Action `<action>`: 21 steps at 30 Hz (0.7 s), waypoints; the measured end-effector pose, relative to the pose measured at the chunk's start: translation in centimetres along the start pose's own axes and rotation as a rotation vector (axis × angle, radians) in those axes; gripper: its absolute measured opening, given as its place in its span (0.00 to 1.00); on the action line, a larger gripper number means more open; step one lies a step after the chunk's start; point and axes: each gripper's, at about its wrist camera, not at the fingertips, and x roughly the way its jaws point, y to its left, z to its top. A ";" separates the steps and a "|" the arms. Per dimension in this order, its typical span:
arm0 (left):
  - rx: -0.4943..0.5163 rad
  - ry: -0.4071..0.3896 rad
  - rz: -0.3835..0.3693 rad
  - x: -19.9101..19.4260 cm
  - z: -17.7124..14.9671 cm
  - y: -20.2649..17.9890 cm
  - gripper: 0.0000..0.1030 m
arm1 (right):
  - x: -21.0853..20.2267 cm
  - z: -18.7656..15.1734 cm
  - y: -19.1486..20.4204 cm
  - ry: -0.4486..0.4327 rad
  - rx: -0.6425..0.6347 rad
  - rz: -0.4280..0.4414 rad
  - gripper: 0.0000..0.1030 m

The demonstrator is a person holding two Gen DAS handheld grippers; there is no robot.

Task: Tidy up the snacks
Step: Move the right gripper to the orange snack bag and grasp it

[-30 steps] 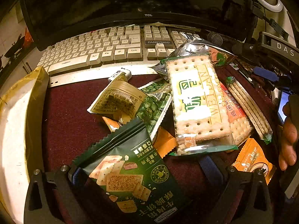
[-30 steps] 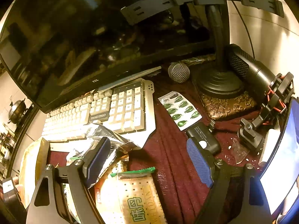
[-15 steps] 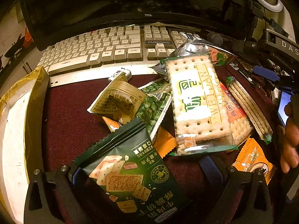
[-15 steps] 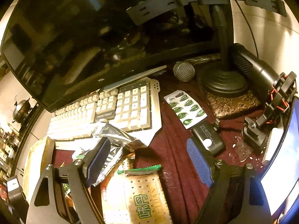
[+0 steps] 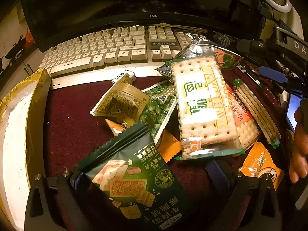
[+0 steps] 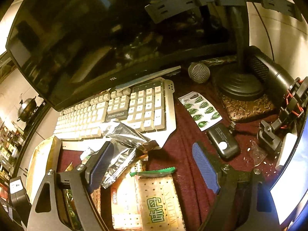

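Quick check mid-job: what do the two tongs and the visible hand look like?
Both tongs, left and right, have dark grey angular frames with triangular cut-outs, silver screw heads and ribbed blue pads. No cables show on them. A bare hand sits at the left view's edge; no sleeve or glove is visible.

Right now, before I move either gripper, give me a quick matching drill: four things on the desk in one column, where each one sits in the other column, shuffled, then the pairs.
Things
1. dark green packet
2. cracker pack
3. blister pack
4. silver wrapper

Places
A. on the red cloth, right of the keyboard
B. draped over the keyboard's front edge
C. between the left gripper fingers
D. on top of the snack pile

Pairs: 1-C, 2-D, 3-A, 4-B
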 end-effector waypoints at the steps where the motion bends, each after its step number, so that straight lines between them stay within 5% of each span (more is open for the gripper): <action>1: 0.005 0.001 -0.004 -0.2 -0.1 -0.1 0.99 | 0.1 0.0 0.1 0.003 -0.004 0.005 0.81; 11: 0.021 -0.048 -0.073 -3.7 -2.0 0.7 0.99 | -1.9 -0.2 1.0 0.045 -0.052 0.075 0.81; 21: -0.002 -0.106 -0.124 -7.2 -2.9 3.0 1.00 | -6.4 -6.6 3.7 0.191 -0.377 0.128 0.81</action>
